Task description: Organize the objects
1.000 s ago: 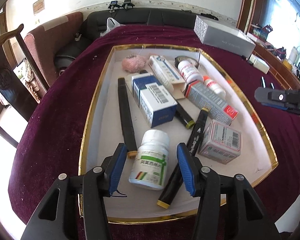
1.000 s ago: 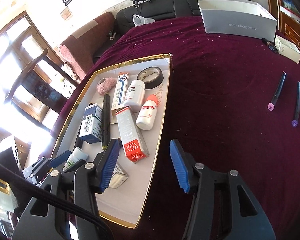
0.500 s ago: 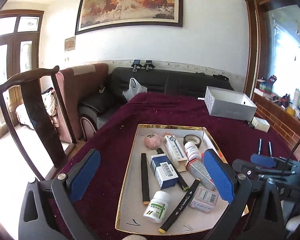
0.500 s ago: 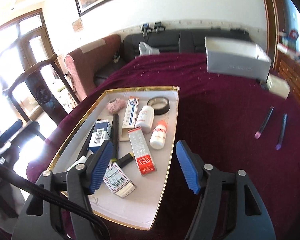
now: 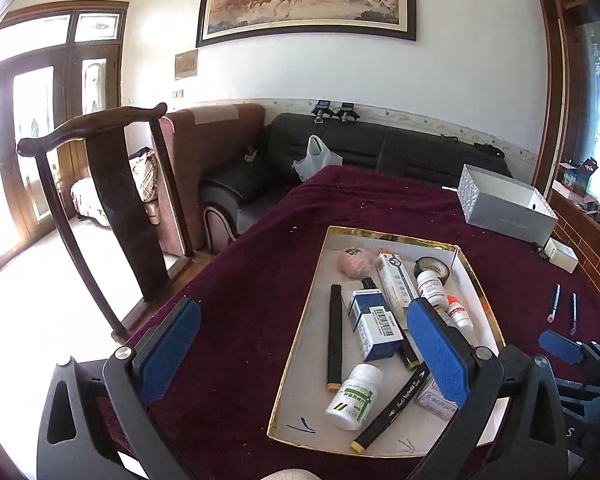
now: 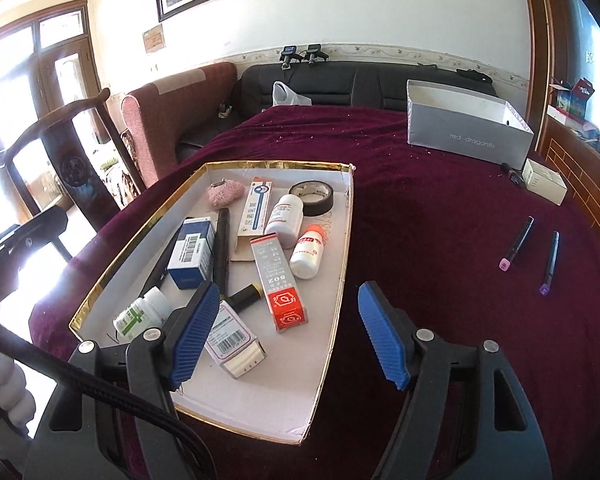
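Both tongs were empty. Left tongs (image 5: 300,352) stood spread as wide as they go, nothing between the pads, raised off the tray (image 5: 380,234). Right tongs (image 6: 288,336) were opening, pads bare, hovering over the tray's near right corner with only the tray edge and cloth in the gap.

Most of the clutter already sat in the gold-rimmed tray on the maroon surface (image 6: 440,208): white bottle with green label (image 5: 354,396) at the near end, black marker (image 5: 392,408) at its 3 o'clock, long black pen (image 5: 335,336) toward 11 o'clock, blue-white box (image 5: 374,328), 502 glue box (image 6: 280,276), 2 more white bottles, tape roll (image 6: 312,198) and pink fuzzy thing (image 6: 225,194) at the far end.

Still out of the tray: 2 pens on the cloth, pink-tipped pen (image 6: 516,242) and purple-tipped pen (image 6: 550,262), at about 2 o'clock from the right tongs, well apart from the tray.

Likely next step: fetch those 2 pens with the right tongs, the nearer side. To do it well:
- take 1 pen at a time
- turn the pads across the barrel, not along it
- grip near mid-length so it won't tip
- come in low; thin barrels can roll on cloth
- drop it into a bare patch near the tray's right wall
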{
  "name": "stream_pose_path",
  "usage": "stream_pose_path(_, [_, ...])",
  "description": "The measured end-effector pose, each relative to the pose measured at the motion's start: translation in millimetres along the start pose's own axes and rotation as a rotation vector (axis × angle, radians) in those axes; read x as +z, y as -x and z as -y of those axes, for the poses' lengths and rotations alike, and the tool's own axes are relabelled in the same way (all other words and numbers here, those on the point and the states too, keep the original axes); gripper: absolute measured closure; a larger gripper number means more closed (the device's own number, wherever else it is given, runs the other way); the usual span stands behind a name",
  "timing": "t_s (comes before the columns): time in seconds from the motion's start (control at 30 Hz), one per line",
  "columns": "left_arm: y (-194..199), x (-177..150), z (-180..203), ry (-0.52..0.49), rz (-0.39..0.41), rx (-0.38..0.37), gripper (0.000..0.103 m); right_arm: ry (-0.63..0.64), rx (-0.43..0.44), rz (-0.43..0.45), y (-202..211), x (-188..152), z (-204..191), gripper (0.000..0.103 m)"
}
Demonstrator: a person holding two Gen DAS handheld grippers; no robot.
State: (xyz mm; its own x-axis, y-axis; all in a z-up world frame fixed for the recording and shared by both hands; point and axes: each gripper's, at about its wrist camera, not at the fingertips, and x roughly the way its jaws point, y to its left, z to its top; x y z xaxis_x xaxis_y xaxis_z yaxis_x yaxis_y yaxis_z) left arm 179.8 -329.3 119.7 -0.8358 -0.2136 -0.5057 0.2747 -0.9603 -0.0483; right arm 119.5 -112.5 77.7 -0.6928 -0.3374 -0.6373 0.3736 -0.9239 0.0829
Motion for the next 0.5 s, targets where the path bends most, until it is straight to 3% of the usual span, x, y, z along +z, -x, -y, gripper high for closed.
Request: stream_pose_path(0.5, [-2.1, -2.9, -8.6, 0.010, -0.015, 0.024, 0.001, 0.084, -0.019, -0.025, -7.2, -8.7, -27.3, 0.030])
